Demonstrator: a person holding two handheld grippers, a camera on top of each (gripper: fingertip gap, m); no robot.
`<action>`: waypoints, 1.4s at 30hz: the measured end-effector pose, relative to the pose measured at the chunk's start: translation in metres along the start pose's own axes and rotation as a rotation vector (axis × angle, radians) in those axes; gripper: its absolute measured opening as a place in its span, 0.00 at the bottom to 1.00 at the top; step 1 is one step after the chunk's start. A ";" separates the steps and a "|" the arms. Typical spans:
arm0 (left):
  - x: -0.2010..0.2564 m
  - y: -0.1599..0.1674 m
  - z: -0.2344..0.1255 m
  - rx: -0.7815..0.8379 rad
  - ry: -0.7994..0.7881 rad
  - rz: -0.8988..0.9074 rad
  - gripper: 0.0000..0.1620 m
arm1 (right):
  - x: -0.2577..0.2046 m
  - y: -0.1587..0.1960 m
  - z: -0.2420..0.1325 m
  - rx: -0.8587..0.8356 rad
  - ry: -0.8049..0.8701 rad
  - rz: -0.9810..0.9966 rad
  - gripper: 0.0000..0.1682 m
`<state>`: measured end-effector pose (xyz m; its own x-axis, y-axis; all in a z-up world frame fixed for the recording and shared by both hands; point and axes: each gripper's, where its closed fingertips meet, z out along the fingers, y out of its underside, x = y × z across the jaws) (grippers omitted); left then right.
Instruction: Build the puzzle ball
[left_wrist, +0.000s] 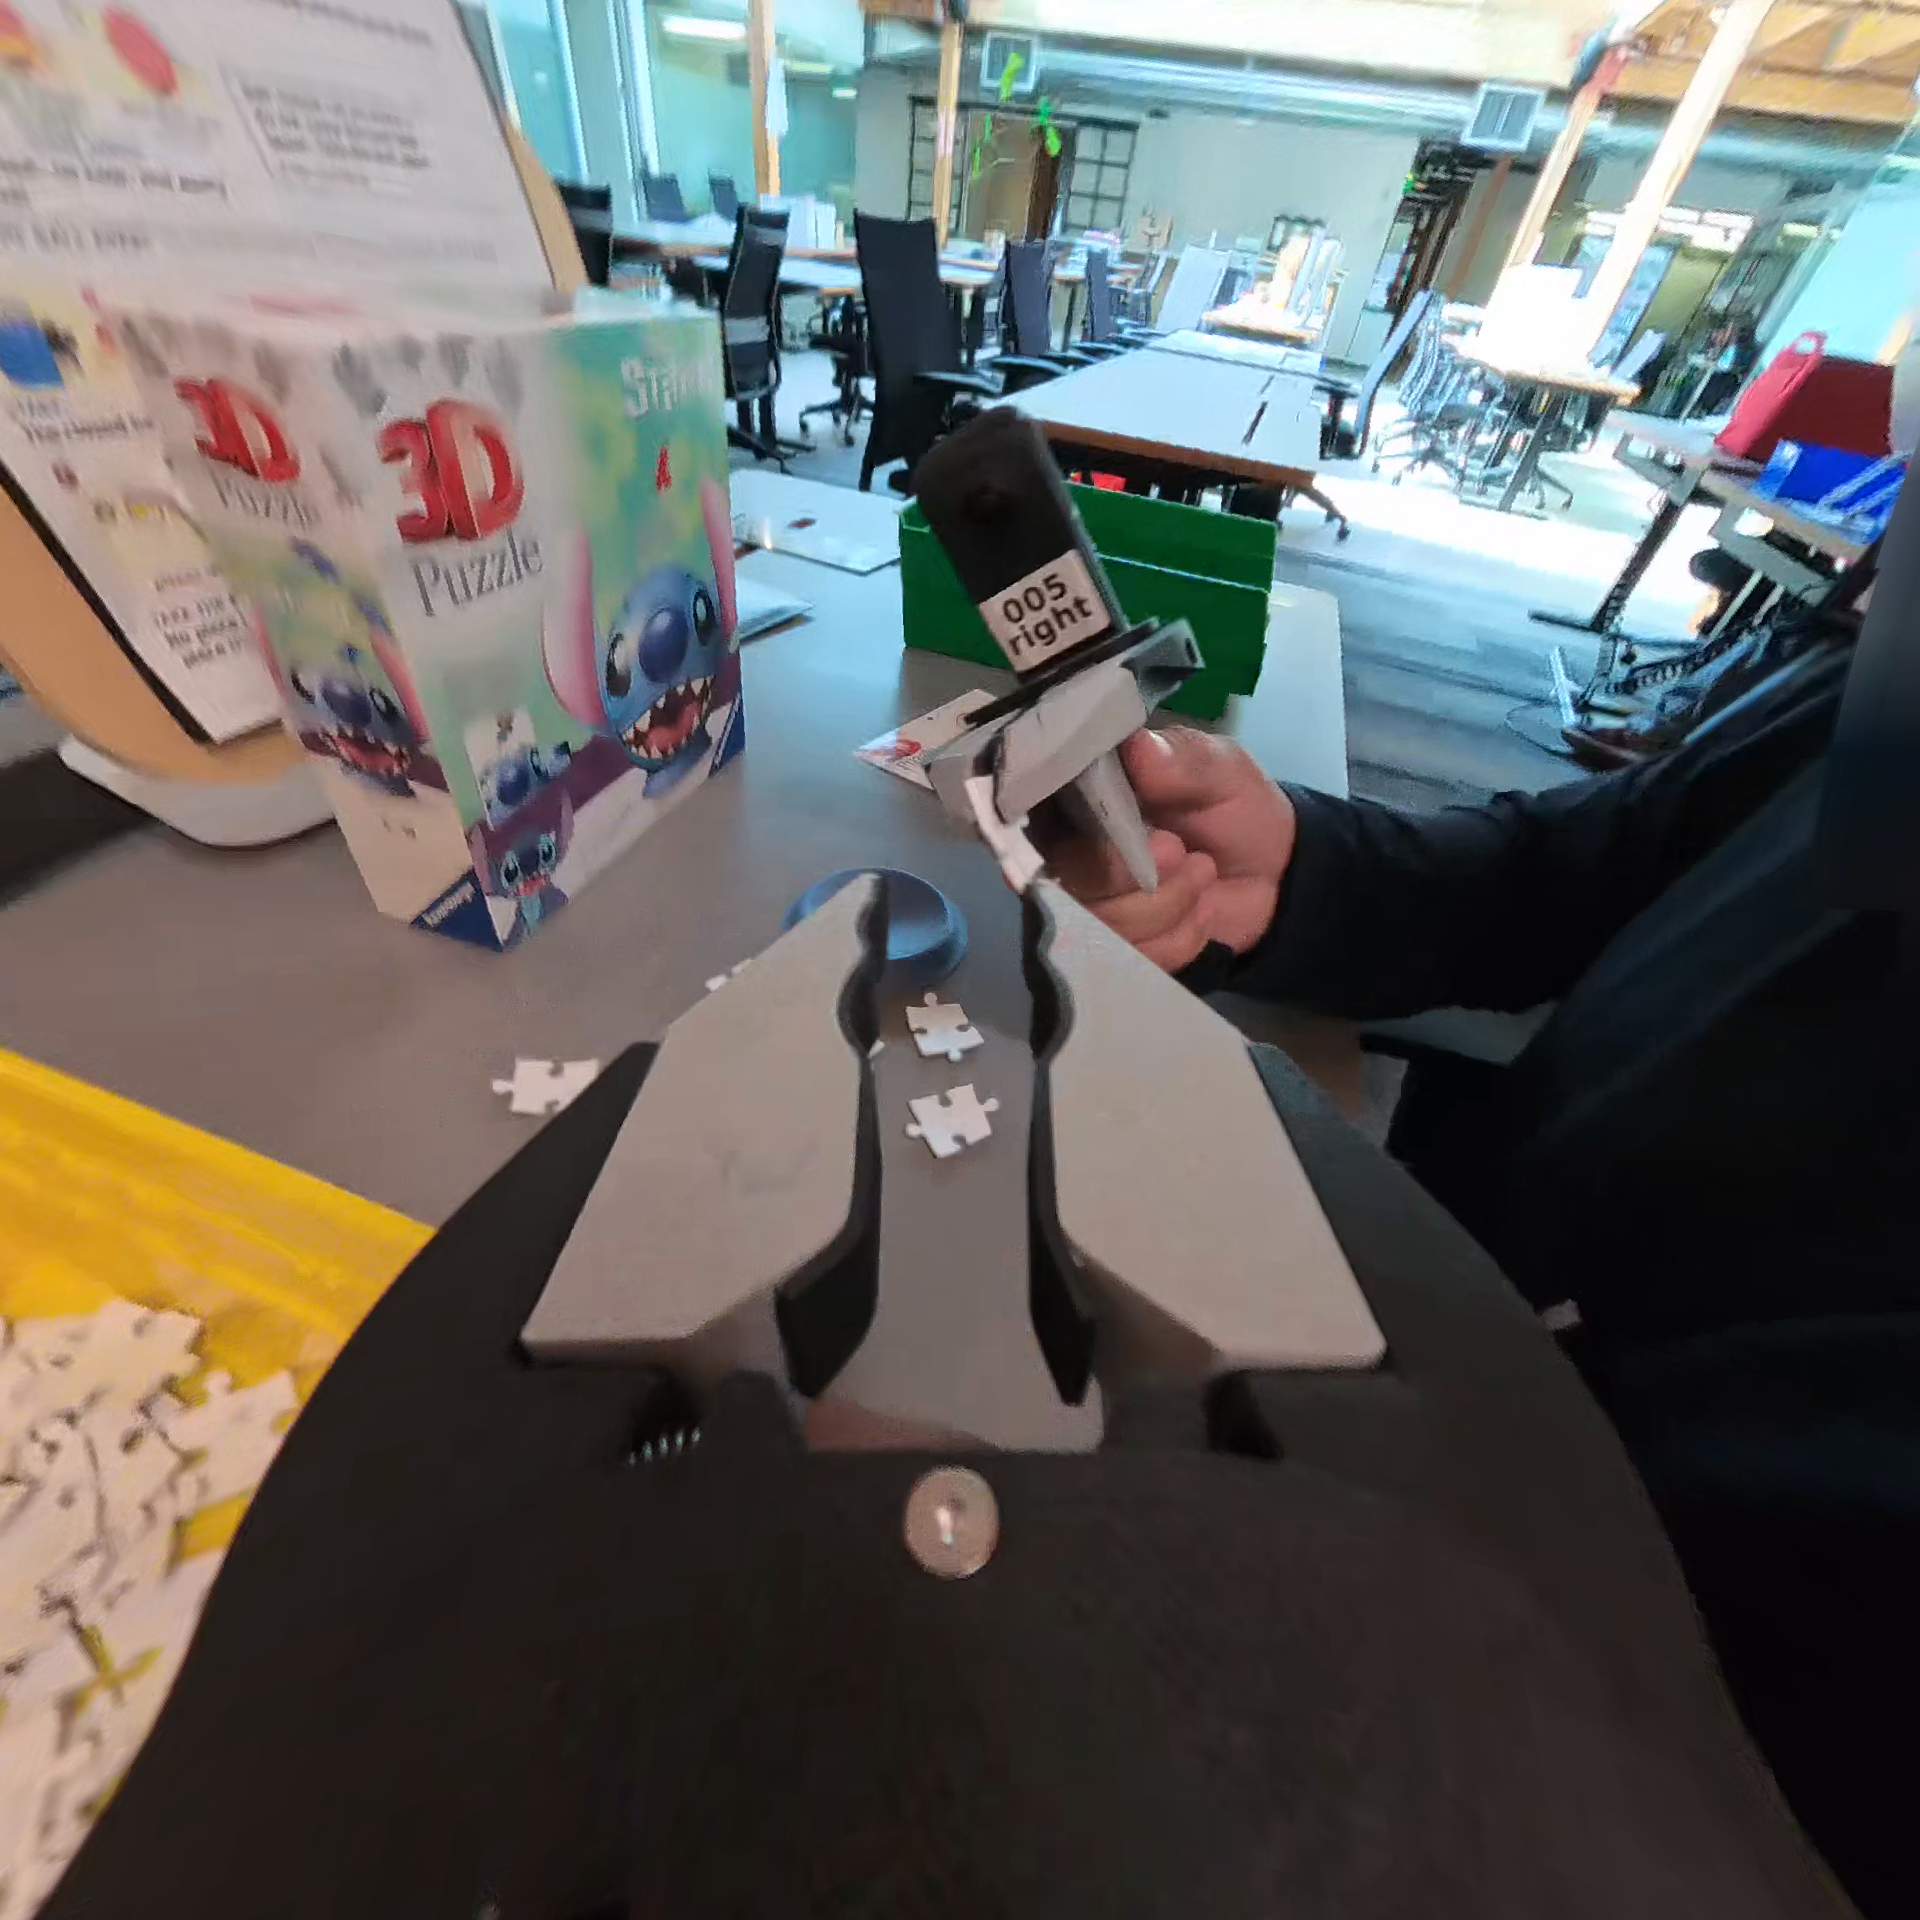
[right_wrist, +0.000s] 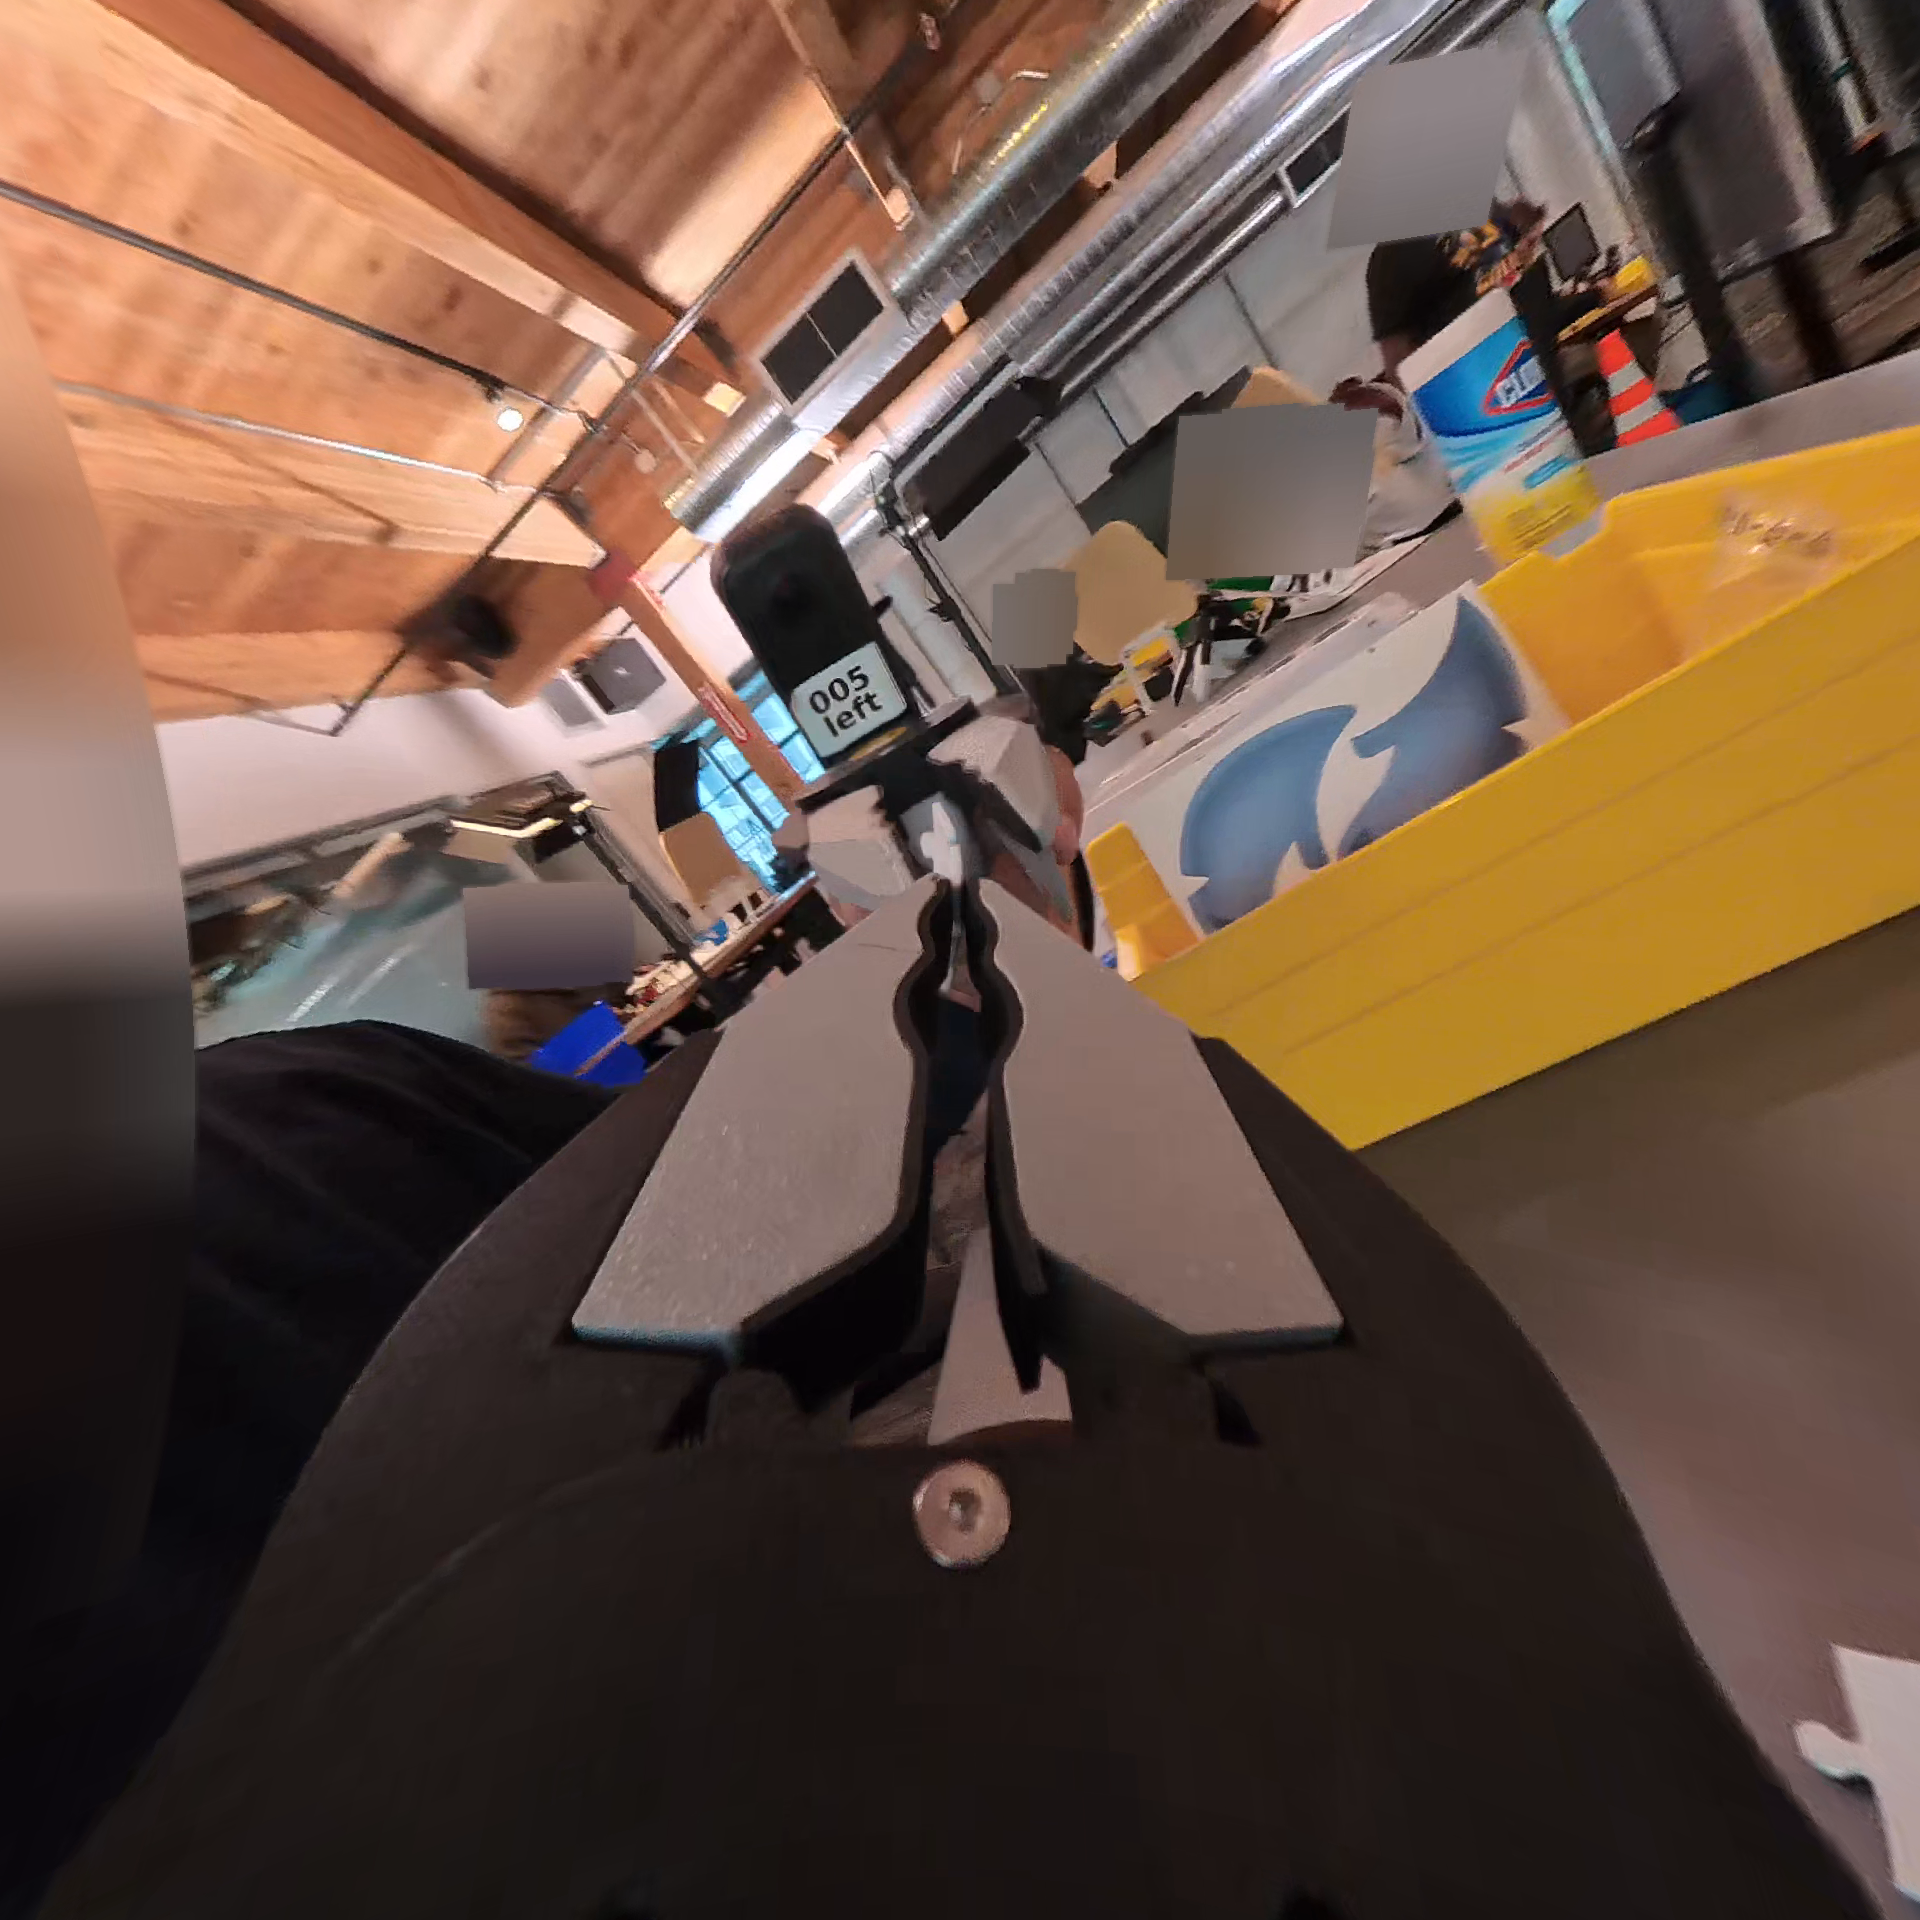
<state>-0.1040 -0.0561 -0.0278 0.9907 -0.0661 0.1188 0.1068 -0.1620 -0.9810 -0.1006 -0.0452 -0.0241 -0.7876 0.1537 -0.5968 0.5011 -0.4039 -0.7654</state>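
On the grey bench (left_wrist: 312, 987) sits the yellow bin (left_wrist: 208, 1195) of white pieces. Your left gripper (left_wrist: 961, 909) hovers with its fingers apart and empty. Your right gripper (left_wrist: 997, 790) pinches one puzzle piece (left_wrist: 1018, 857) above the bench. It is probably light, thin, stiff card, so grip its flat body, not the tabs. Its long axis juts from the tips toward the left fingers.

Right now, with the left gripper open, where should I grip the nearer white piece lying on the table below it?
Probably from above: lower the left gripper over the puzzle piece and pinch opposite edges of its body, clear of the tabs. It lies flat on the table, too thin to take from the side.
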 end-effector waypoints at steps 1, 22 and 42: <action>0.000 -0.001 0.001 -0.004 -0.002 -0.031 0.13 | -0.001 -0.001 -0.001 0.001 0.005 -0.011 0.00; 0.003 0.003 0.004 -0.112 0.059 -0.175 0.00 | 0.002 0.013 -0.001 -0.068 0.118 -0.171 0.01; -0.123 0.087 -0.072 -0.823 -0.155 -0.237 0.00 | 0.001 0.037 -0.008 -0.196 0.200 -0.274 0.01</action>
<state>-0.2231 -0.1334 -0.1169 0.9567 0.1848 0.2249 0.2765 -0.8189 -0.5029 -0.0799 -0.0526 -0.0546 -0.8260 0.4124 -0.3842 0.3561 -0.1464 -0.9229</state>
